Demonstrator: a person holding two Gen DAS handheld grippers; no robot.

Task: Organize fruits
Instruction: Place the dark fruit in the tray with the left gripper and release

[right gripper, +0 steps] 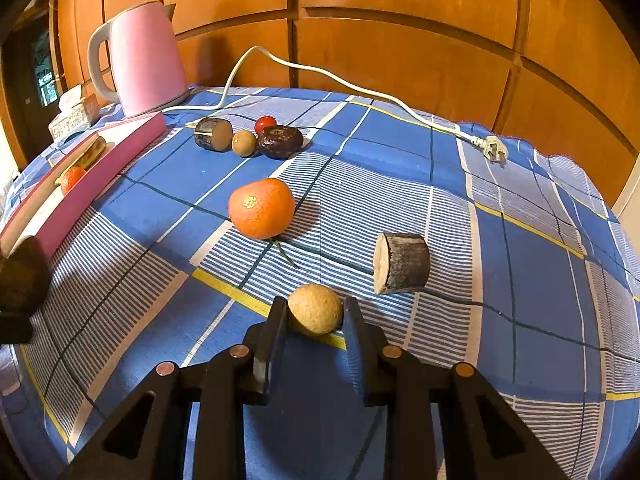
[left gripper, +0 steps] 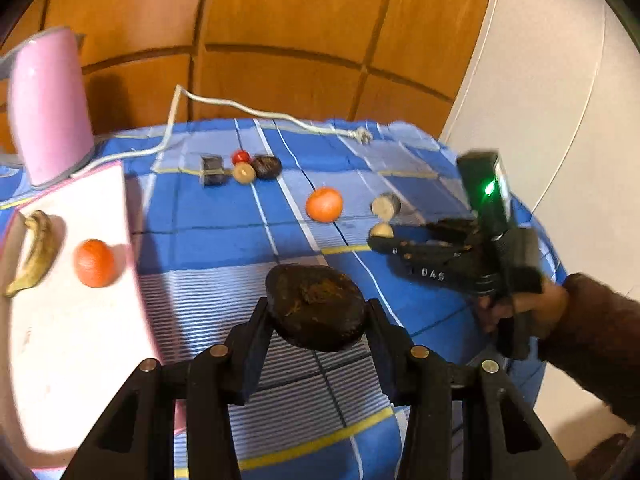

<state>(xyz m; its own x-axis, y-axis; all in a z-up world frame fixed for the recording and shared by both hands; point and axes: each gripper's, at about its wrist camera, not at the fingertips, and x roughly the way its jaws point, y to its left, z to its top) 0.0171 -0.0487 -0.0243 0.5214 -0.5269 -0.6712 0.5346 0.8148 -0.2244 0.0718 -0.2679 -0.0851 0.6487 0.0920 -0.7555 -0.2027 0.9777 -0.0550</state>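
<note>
Closest to my left claw (left gripper: 318, 316) is the dark brown fruit (left gripper: 316, 306) it pinches between both pads, clear of the blue checked surface (left gripper: 224, 220). My right claw (right gripper: 316, 318) is pressed onto a small tan round fruit (right gripper: 315, 309) that seems to sit on the cloth, with nothing telling me it has been raised. To do this step well, I judge the left load should travel left of its claw and go down on a bare patch of the pink-edged tray (left gripper: 80, 340), low and gently, since a rounded fruit may roll if dropped. On the right I would keep the squeeze light; a small ball can pop out of flat pads. Just beyond and to the right of the right claw lies a short log-like piece (right gripper: 402, 262), near enough to nudge on the way up, so I would go straight up first. Further ahead sits an orange (right gripper: 261, 208), and well beyond it a cluster: another log-like piece (right gripper: 213, 134), a second tan fruit (right gripper: 243, 143), a dark fruit (right gripper: 279, 142) and a small red one (right gripper: 265, 123). As for containers, the tray holds a banana (left gripper: 36, 252) and an orange fruit (left gripper: 95, 263), lying apart, with plenty of room. A pink kettle (right gripper: 146, 58) stands behind the tray, its cord (right gripper: 360, 84) trailing across the far cloth.
</note>
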